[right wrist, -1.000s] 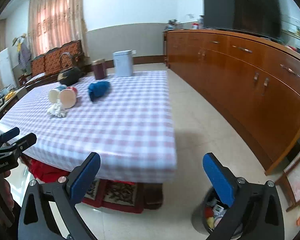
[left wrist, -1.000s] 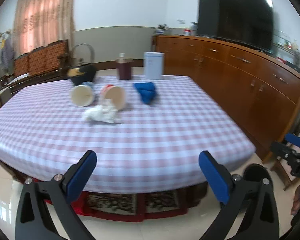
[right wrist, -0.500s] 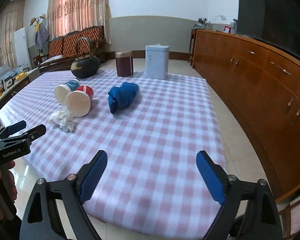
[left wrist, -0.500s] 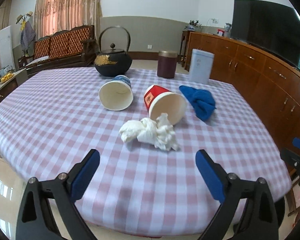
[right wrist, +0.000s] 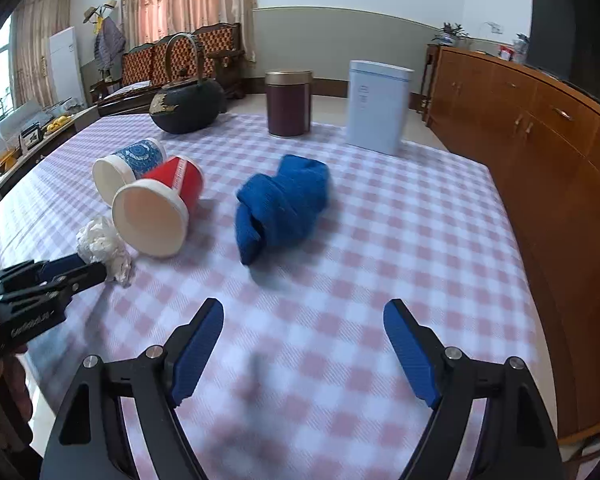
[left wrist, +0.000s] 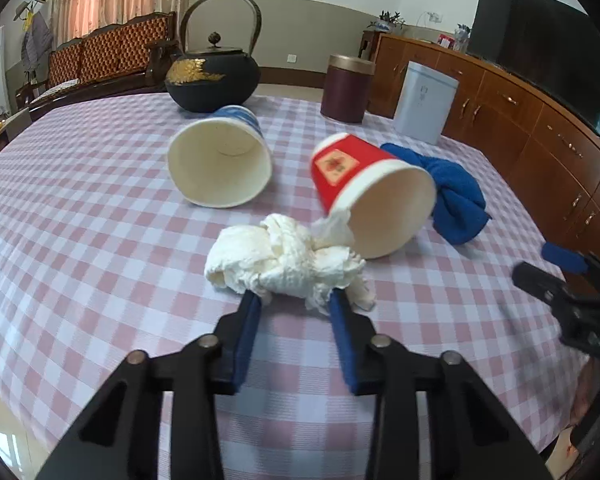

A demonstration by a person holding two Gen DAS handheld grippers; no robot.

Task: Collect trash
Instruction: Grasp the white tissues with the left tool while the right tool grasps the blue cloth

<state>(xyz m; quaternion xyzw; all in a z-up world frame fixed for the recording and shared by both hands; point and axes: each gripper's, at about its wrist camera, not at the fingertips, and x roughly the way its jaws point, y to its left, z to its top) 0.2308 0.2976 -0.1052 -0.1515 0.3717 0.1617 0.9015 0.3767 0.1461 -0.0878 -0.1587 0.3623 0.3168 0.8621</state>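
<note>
You're mid-grab: left gripper [left wrist: 296, 300] is half open around the tissue wad [left wrist: 284, 258], not pinching yet. Squeeze, then lift. Right gripper [right wrist: 304, 334] is wide open, empty.

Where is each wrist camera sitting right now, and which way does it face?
Left wrist: on the left gripper, low over the table, facing the tissue at its fingertips; the right gripper shows at right.
Right wrist: on the right gripper, open above the table, facing the towel; the left gripper shows at left.
Shared: tissue, red cup, blue cup, towel, kettle.
</note>
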